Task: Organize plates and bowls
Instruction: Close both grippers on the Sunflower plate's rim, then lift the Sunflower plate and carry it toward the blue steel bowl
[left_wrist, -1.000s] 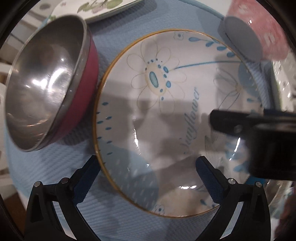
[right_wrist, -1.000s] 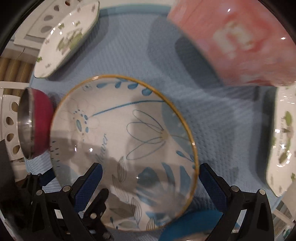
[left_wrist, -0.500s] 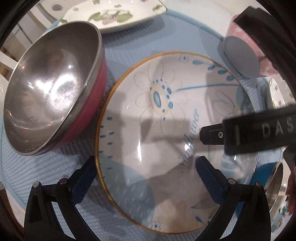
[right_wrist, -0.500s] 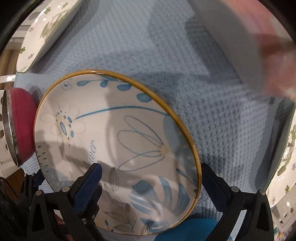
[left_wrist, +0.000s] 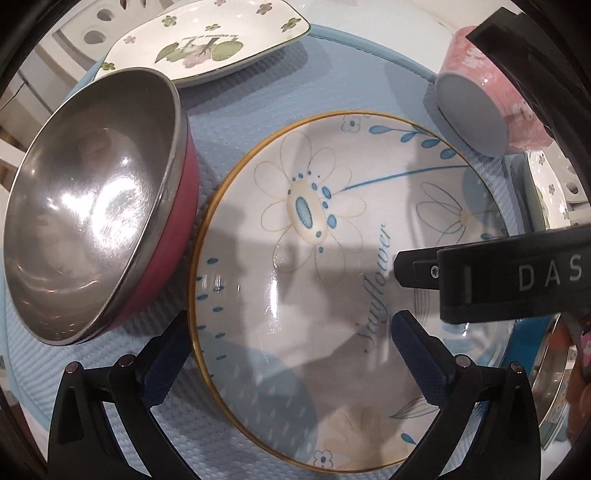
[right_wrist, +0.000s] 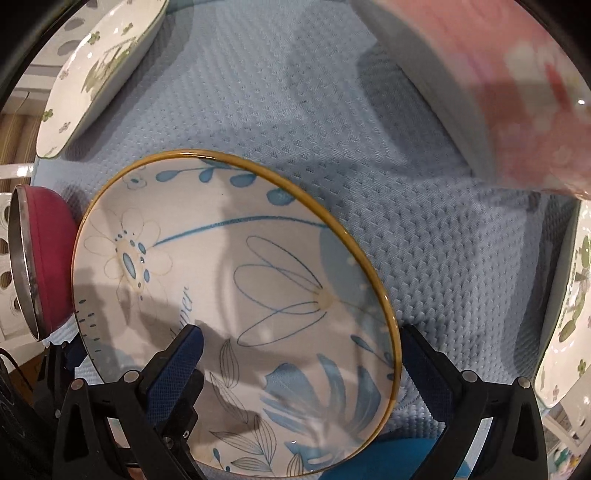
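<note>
Flower plate (left_wrist: 354, 258) lies flat on blue mat (left_wrist: 236, 110), mid-mat. Left gripper (left_wrist: 288, 354) spread wide, jaws straddling the plate's near-left rim, grasping nothing. Right gripper (right_wrist: 299, 365) also spread, one finger over the plate, the other just outside its right rim; nothing clamped. Red bowl (left_wrist: 92, 206) touches the plate's left edge. Pink cup (left_wrist: 480, 107) at far right, tilted; square plate (left_wrist: 207, 40) at far mat edge.
</note>
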